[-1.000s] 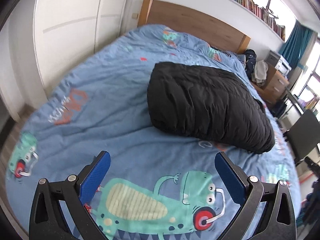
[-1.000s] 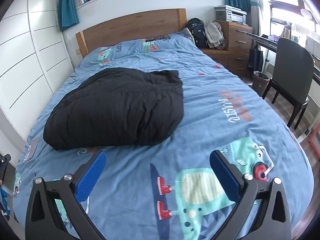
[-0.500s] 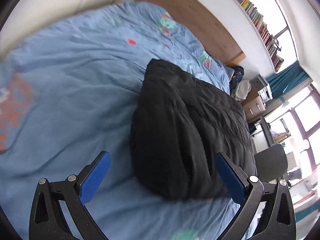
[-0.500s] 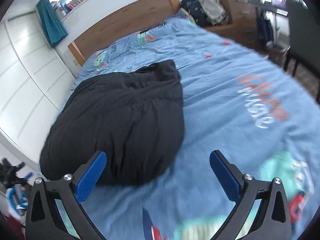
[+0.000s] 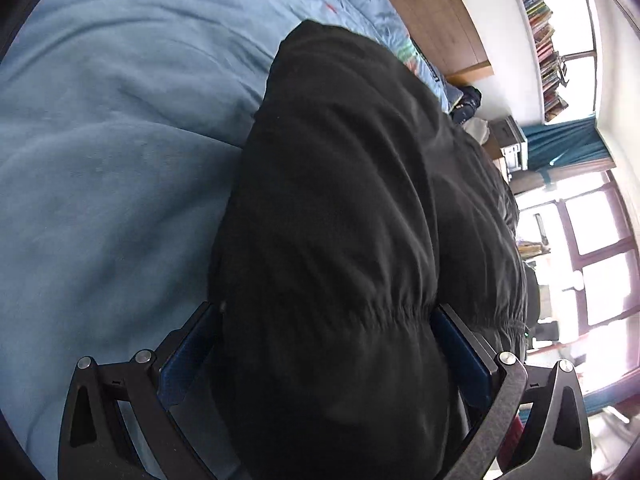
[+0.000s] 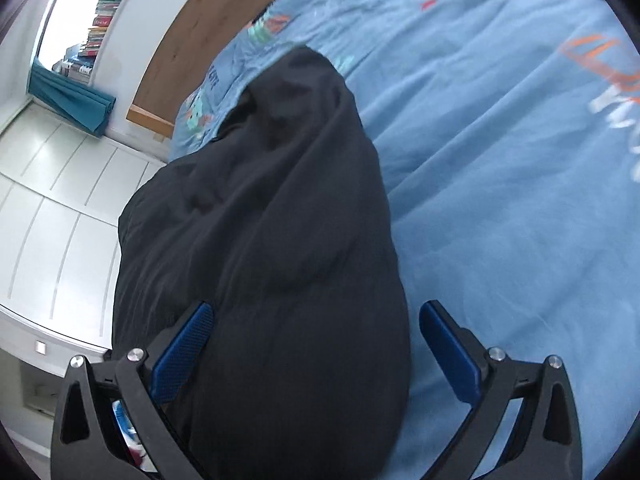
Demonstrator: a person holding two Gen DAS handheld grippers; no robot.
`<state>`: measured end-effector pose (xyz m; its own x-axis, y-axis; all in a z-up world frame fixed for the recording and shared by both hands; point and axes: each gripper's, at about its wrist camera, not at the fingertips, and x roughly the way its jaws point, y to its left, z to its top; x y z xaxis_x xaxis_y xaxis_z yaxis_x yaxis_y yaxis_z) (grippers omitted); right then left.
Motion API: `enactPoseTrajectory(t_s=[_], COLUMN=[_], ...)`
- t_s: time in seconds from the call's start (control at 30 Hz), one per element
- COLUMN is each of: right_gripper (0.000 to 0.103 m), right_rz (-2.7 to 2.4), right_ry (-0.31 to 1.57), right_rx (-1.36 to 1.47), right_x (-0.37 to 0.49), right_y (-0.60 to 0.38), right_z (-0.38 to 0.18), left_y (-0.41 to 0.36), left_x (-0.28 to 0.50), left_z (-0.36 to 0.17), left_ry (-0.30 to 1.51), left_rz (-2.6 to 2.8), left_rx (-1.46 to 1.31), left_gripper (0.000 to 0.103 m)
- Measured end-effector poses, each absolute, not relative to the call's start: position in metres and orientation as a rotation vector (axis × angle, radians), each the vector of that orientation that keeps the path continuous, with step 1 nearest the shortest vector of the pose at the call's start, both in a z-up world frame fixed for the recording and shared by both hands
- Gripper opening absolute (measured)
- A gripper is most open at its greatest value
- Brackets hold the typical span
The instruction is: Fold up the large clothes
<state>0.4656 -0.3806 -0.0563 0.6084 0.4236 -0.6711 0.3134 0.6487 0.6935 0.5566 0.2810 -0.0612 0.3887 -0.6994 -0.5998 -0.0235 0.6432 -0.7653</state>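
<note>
1. The black padded garment lies folded in a thick bundle on the blue bed cover, and its near end reaches in between the fingers of both grippers.
2. The left gripper is spread wide. The near end of the garment fills the gap between its two blue pads, and the cloth touches both of them.
3. A gathered, elastic-looking seam of the garment runs across just ahead of the left gripper's fingers.
4. The right gripper is also spread wide. The garment bulges between its fingers and covers part of the inner pad on its left side; the pad on its right side stands just beside the edge of the cloth, over the bed cover.
5. Far ahead of both grippers, beyond the garment, stands the wooden headboard, with a shelf of books above it.
6. To the left of the right gripper there are white cabinet doors.
</note>
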Motion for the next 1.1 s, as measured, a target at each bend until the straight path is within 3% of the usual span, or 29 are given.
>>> enactPoseTrajectory(t_s=[0.3, 0.77, 0.87, 0.9, 0.93, 0.97, 1.0, 1.1], right_gripper=[0.103, 0.103, 0.103, 0.103, 0.097, 0.092, 0.080, 0.049], right_rz=[0.250, 0.417, 0.416, 0.408, 0.395, 0.392, 0.397, 0.427], right_ry=[1.075, 1.085, 1.109, 1.114, 1.115, 1.113, 1.106, 1.085], right_rx=[0.948, 0.967, 0.943, 0.936, 0.926, 0.923, 0.936, 0.972], right_x=[0.514, 0.537, 0.541, 0.542, 0.542, 0.541, 0.539, 0.537], right_y=[-0.377, -0.340, -0.334, -0.332, -0.330, -0.328, -0.326, -0.319], right_z=[-0.095, -0.114, -0.113, -0.112, -0.109, -0.107, -0.105, -0.095], left_y=[0.283, 0.264, 0.256, 0.256, 0.253, 0.248, 0.245, 0.231], left_x=[0.561, 0.547, 0.538, 0.541, 0.538, 0.536, 0.538, 0.538], left_z=[-0.086, -0.083, -0.079, -0.079, -0.077, -0.073, -0.071, -0.052], left_ry=[1.130, 1.139, 1.130, 1.128, 1.124, 1.119, 1.116, 1.100], left_rz=[-0.559, -0.581, -0.594, -0.602, -0.618, -0.635, -0.646, -0.678], left_rx=[-0.887, -0.960, -0.992, -0.994, -0.999, -1.004, -1.000, -0.969], left_gripper=[0.102, 0.101, 0.083, 0.071, 0.059, 0.055, 0.046, 0.035])
